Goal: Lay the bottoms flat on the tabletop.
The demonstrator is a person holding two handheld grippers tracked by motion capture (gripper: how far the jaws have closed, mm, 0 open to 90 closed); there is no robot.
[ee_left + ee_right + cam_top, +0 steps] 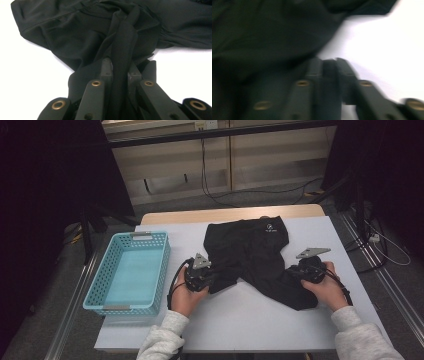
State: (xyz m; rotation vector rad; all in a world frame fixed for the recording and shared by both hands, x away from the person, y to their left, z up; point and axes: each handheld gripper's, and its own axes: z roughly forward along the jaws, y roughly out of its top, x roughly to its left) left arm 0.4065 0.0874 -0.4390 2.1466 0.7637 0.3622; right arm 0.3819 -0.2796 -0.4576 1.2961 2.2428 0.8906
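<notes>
Working a black garment point(252, 255) spread across the middle of the white table point(250, 320), beside an empty turquoise basket point(131, 270) at the left edge. Left gripper point(212, 279) pinching a bunched fold at the near-left hem; in the left gripper view, left gripper point(119, 68) clamped on a thick ridge of the black cloth, fabric running straight up between the pads and fanning out beyond them. Right gripper point(295, 271) sitting at the near-right corner of the cloth; in the right gripper view, right gripper point(329, 61) blurred, jaws nearly together with a dark strip between them, apparently pinching the garment's edge, though how deep a bite is hard to tell through the smear.

Risks from here, as a judgement: pulling the two hems apart or lifting too fast, and slipping the thinner right-hand pinch off the edge, dropping that corner. Gathering too much on the left, and dragging the whole piece into a twist rather than a flat fold. Sliding the garment sideways, and catching it on the basket's rim. Bulk of the cloth lying beyond both sets of fingertips, away from the person.
</notes>
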